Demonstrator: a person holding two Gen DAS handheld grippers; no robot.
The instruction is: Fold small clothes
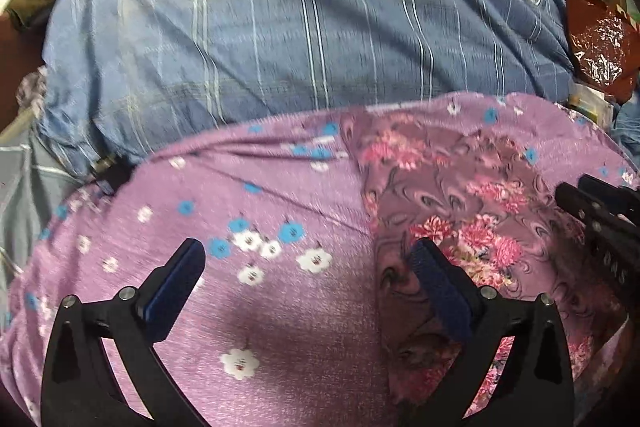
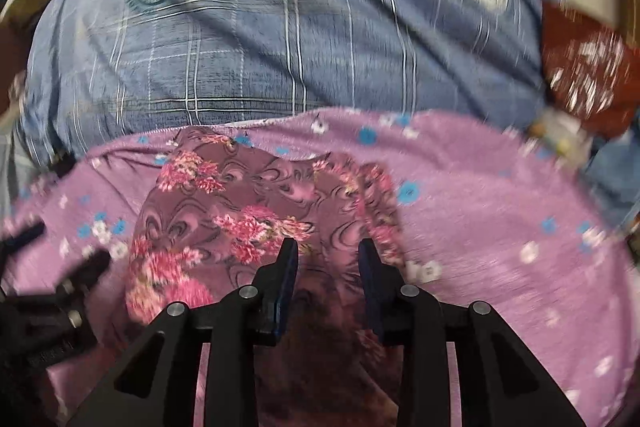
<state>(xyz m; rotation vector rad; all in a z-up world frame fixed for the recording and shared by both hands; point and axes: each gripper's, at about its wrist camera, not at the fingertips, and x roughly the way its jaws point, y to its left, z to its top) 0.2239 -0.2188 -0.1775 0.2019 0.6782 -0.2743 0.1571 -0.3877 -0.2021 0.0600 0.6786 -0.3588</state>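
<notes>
A small mauve garment with pink flower print (image 1: 452, 203) (image 2: 248, 211) lies on a lilac sheet with blue and white flowers (image 1: 256, 307) (image 2: 500, 227). My left gripper (image 1: 308, 259) is wide open above the sheet, its right finger over the garment's left edge. My right gripper (image 2: 328, 259) is partly open and hovers over the garment's near part, with nothing between the fingers. The right gripper also shows at the right edge of the left wrist view (image 1: 600, 215). The left gripper shows at the left edge of the right wrist view (image 2: 52, 279).
A blue striped cover with round emblems (image 1: 280, 39) (image 2: 320, 27) lies beyond the lilac sheet. A red crinkled foil wrapper (image 1: 600, 43) (image 2: 588, 75) sits at the far right. A white wall runs behind.
</notes>
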